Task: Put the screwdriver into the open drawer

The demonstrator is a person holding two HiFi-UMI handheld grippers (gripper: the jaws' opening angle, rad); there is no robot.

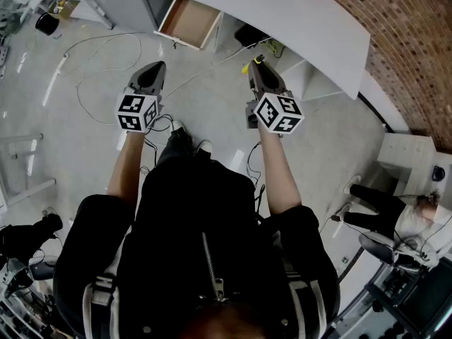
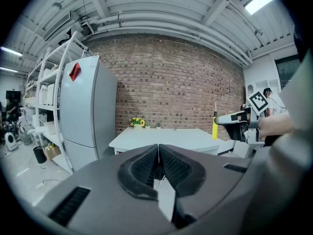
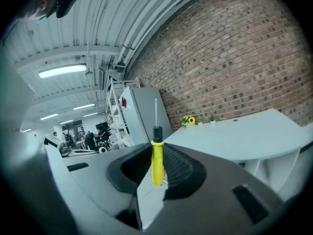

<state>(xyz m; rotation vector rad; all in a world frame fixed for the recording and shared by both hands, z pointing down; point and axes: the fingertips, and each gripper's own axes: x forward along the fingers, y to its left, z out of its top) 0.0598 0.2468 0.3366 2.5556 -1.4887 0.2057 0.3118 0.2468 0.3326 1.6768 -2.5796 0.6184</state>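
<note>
Our right gripper (image 3: 157, 173) clamps the yellow screwdriver (image 3: 157, 158) by its handle (shaft pointing up). Our left gripper (image 2: 158, 156) is closed on nothing. Farther off, the open drawer (image 1: 189, 21) under the white table (image 1: 296, 20) holds nothing we can see, so carrying and placing are left, we judge.

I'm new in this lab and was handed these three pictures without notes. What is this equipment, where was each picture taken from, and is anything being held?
There is no robot here: a person holds a two-jaw gripper in each hand. The top-down picture comes from a camera on the person's head. The black-and-white marker cubes are part of the grippers. The other two pictures come from cameras riding on each gripper, looking along its jaws. The left gripper is shut and empty. The right gripper is shut on a yellow-handled screwdriver, whose thin metal shaft stands upright. Ahead is a white table with an open wooden drawer pulled out at its end; nothing shows inside it. Small yellow flowers stand at the table's far edge.
</note>
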